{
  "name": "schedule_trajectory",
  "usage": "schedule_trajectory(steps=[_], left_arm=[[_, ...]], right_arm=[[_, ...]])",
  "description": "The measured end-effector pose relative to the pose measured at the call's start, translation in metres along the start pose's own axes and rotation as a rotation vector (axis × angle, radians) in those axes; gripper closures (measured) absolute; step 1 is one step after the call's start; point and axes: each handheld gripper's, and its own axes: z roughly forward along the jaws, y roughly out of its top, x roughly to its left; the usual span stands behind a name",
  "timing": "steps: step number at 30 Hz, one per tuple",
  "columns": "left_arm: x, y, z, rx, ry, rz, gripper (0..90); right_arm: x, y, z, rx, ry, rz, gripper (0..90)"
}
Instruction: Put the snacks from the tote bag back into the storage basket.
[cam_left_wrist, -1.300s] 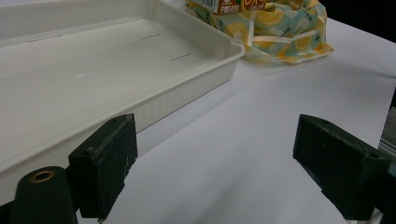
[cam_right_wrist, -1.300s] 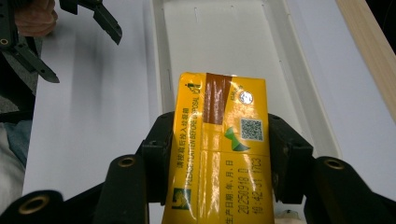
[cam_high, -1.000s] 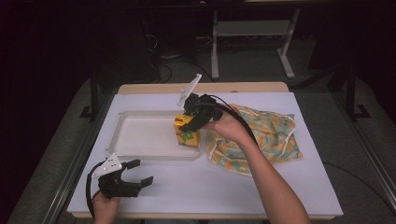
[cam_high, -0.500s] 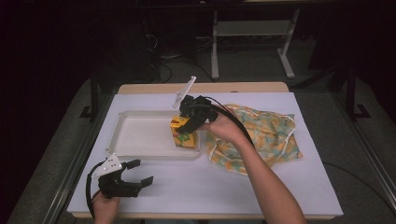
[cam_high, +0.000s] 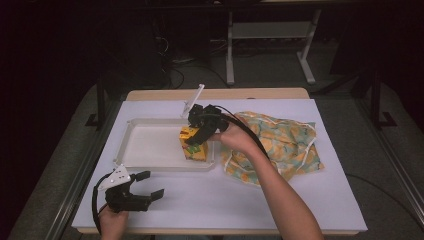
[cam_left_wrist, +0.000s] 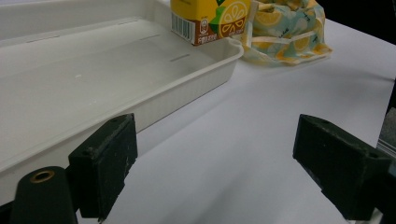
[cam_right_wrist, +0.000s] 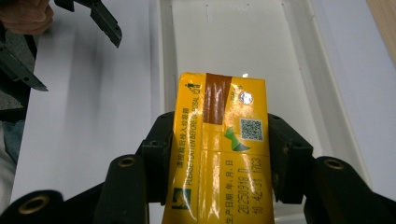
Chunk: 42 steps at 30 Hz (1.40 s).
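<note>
We see the right gripper (cam_high: 196, 141) holding a yellow juice carton (cam_high: 194, 145) firmly, one jaw on each of its two narrow sides, as the right gripper view shows clearly (cam_right_wrist: 219, 158). The carton (cam_right_wrist: 222, 154) stands upright at the right end of the white tray (cam_high: 150, 165), near the tray's front corner, and in the left gripper view its bottom (cam_left_wrist: 210, 18) seems to rest on the tray floor, though we cannot be fully sure of the contact from that angle. The tray (cam_left_wrist: 93, 88) lies on the white counter (cam_high: 240, 200). Just beside the tray, to its right, there is a crumpled cloth bag (cam_high: 280, 145) with a lemon pattern, and the right hand (cam_high: 235, 137) is above its left edge. The left gripper (cam_high: 145, 192) rests on the counter in front of the tray's left corner, apart from it, with its jaws wide apart and nothing between them (cam_left_wrist: 215, 182).
</note>
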Motion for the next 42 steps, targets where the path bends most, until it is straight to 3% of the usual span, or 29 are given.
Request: schedule_trajectory(steps=[42], left_arm=[[0.000, 0.000, 0.000, -0.006, -0.002, -0.013, 13.4]], right_arm=[[-0.005, 0.004, 0.034, 0.041, 0.020, -0.001, 49.7]])
